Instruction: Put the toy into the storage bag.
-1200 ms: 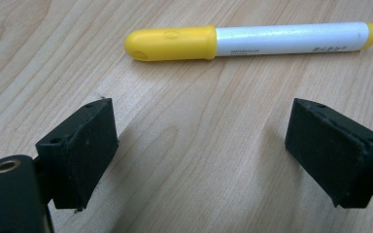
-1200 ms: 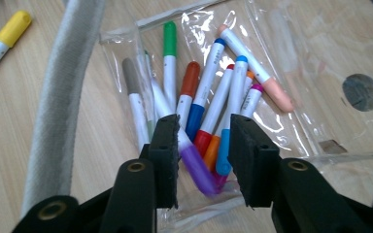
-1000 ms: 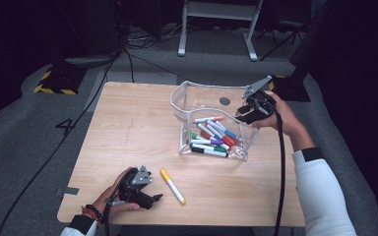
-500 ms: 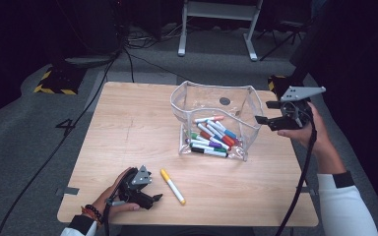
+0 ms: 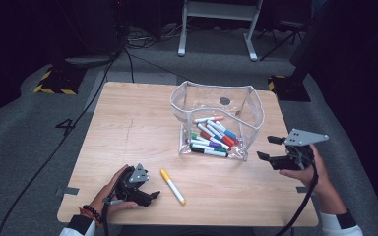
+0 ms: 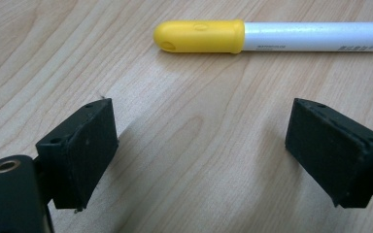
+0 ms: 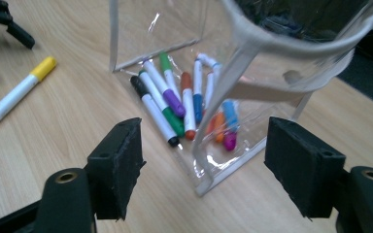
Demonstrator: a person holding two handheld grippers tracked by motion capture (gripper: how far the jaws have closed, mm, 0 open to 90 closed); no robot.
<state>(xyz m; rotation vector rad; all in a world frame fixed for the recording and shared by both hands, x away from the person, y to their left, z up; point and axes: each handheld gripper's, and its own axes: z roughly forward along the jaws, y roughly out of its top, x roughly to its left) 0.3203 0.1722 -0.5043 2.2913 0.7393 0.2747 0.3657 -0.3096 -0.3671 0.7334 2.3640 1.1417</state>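
Your left gripper rests low on the wooden table near its front edge, jaws spread wide and holding nothing; in the left gripper view bare wood lies between the two black pads, and the yellow-capped marker lies crosswise just beyond their tips, not touching either; from the high view that same marker lies flat just beside the gripper, on its right, yellow cap pointing away from you, white barrel angled toward the front edge

Your right gripper is held above the table's right side, beside the clear plastic bin, jaws wide open and empty; its jaws point toward the bin's near right corner but stand apart from it; in the right gripper view the bin's corner sits between the two pads, farther off, with no contact visible

The bin stands upright on the table's far right half; a loose pile of markers lies on its floor, caps of green, purple, orange, blue, pink and black among them; the right gripper view shows the pile through the clear wall; the yellow-capped marker lies outside the bin, well apart from it
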